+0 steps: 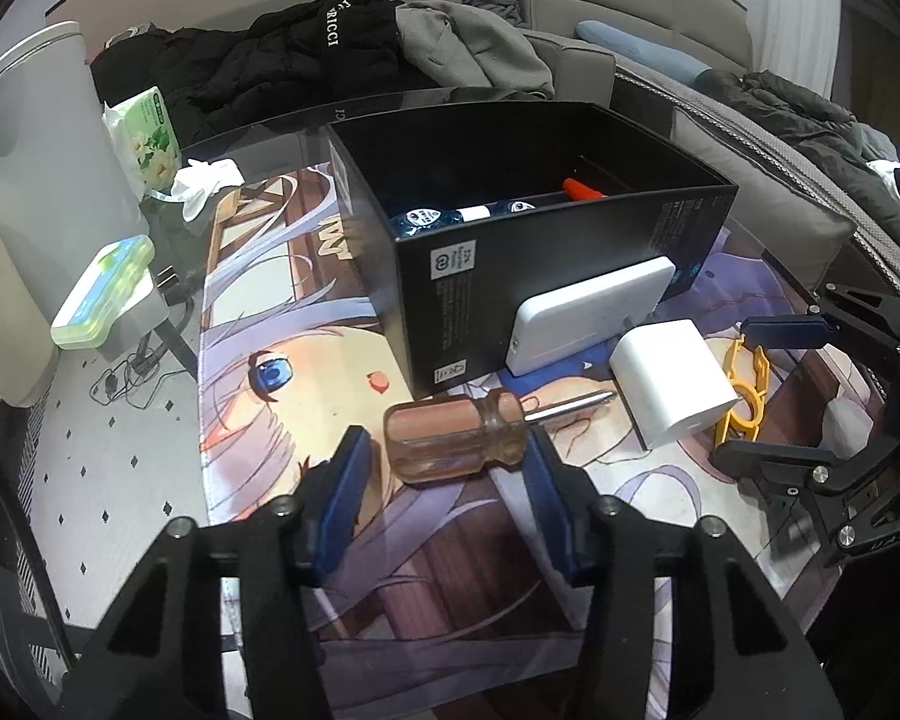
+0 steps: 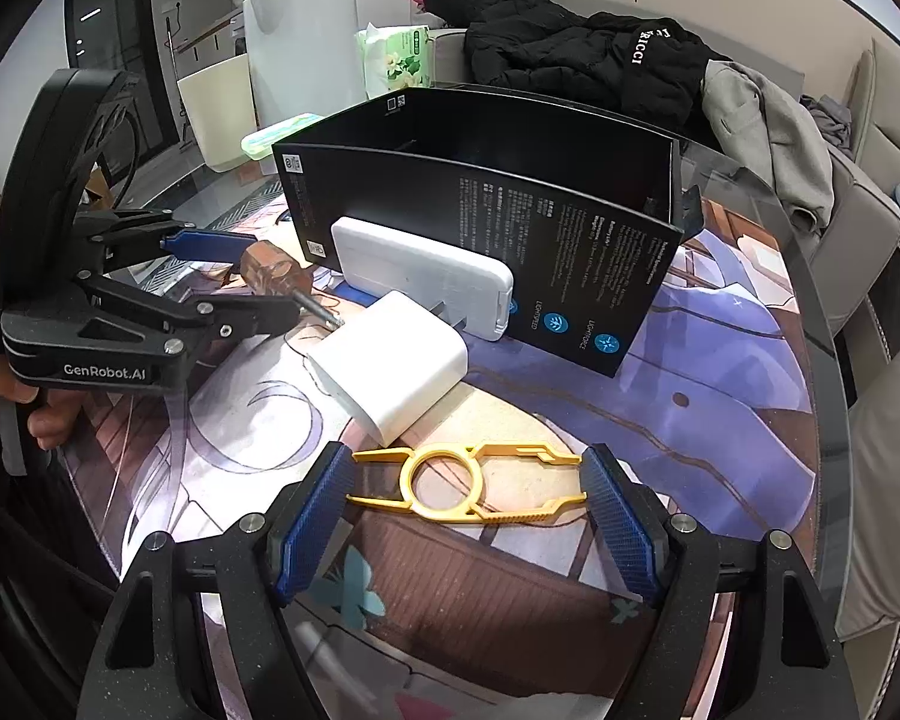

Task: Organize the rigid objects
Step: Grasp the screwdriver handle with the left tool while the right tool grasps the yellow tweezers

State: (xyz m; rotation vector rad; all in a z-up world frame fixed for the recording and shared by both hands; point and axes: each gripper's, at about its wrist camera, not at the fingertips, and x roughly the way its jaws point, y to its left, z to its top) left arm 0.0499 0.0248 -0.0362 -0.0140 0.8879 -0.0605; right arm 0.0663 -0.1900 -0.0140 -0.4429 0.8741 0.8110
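A screwdriver (image 1: 456,438) with a clear brown handle lies on the printed mat; my left gripper (image 1: 450,456) is open with its blue pads either side of the handle. It also shows in the right wrist view (image 2: 273,276), with the left gripper (image 2: 234,276) around it. A yellow plastic tool (image 2: 471,483) lies flat between the open fingers of my right gripper (image 2: 468,480), also visible in the left wrist view (image 1: 744,390). A black open box (image 1: 546,234) holds several items. A white charger cube (image 2: 390,366) and a white power bank (image 2: 420,276) lie beside the box (image 2: 492,210).
A white bin (image 2: 300,42), a tissue pack (image 1: 147,138), a green case (image 1: 105,291) and cables (image 1: 132,372) sit at the table's left. Jackets (image 1: 306,60) lie on the sofa behind. The glass table edge (image 2: 822,360) curves at the right.
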